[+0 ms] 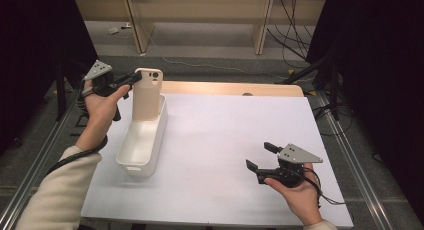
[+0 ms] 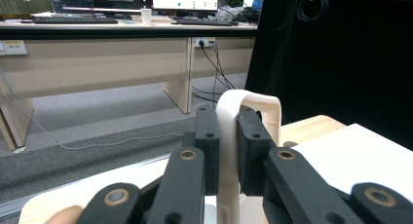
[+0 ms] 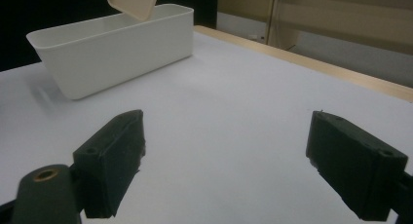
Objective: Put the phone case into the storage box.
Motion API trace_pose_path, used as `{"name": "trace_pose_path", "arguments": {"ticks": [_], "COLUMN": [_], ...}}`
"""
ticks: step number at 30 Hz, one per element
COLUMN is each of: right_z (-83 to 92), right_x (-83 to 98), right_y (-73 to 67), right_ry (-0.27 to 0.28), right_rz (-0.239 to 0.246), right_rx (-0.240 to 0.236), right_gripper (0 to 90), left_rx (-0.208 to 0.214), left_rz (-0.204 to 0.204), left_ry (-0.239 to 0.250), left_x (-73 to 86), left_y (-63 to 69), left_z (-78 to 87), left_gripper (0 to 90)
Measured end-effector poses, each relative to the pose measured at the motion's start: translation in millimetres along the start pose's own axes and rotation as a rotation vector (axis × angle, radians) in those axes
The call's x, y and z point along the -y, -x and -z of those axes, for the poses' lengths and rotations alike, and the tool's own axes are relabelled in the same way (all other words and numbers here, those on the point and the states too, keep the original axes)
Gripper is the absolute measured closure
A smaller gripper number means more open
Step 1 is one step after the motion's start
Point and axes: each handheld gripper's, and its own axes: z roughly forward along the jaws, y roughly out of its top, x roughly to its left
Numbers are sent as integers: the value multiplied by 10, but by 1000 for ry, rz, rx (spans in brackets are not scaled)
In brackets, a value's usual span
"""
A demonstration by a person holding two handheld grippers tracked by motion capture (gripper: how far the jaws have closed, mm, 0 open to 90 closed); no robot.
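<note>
White table surface [image 1: 220, 140] – largest item, bare across its centre. White rectangular bin [image 1: 142, 140] stands near the left edge, long axis running away from the person. Beige phone case [image 1: 147, 92] held upright, camera cut-out at top, its lower end inside the bin's far end. Left gripper [image 1: 134, 79] – jaws clamped on the case's upper edge. Right gripper [image 1: 260, 157] hovers low over the near right of the table, jaws spread wide, nothing between them

A pale peach plastic phone case [image 1: 148, 92] stands against a plain white oblong plastic tub [image 1: 142, 140]. The matte white worktop [image 1: 225, 150] has a light wood edge. Both grippers' jaws are black.
</note>
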Motion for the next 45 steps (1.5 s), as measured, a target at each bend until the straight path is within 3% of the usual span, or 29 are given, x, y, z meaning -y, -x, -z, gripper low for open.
{"name": "trace_pose_path", "arguments": {"ticks": [1,2,7,13,20,22,24,32,33,34,35,45], "right_z": [23,-10,-4,34,3,-4,2,5,0,4,6,19], "right_x": [-6,6,8,-4,12,14,12,13,13,13,12,5], "right_y": [1,3,4,-2,1,11,-1,5,17,7,6,3], "right_ry": [-27,8,2,-44,-13,-1,-12,-12,0,-9,-11,-18], "right_rz": [4,3,1,-21,-22,-3,-22,-22,-4,-20,-22,-32], "right_rx": [9,2,9,-2,-1,9,1,-1,7,0,-2,-4], "right_gripper": [155,155,155,155,155,155,155,155,155,156,155,156], "left_rx": [-1,-1,-5,-9,-15,-15,-16,-9,-17,-28,-11,-20], "left_rz": [-2,-1,1,4,9,3,3,4,-4,-266,-266,-263], "left_ry": [0,1,0,-7,-15,-18,-20,-25,-24,-17,-19,-26], "left_x": [-1,-3,0,22,40,45,51,63,60,-21,-23,-6], "left_y": [-4,-7,-21,-45,-60,-68,-73,-77,-80,-252,-251,-270], "left_z": [-2,-5,-24,-52,-92,-102,-110,-150,-150,-152,-163,-192], "left_gripper": [812,812,812,812,812,812,812,812,812,812,812,812]}}
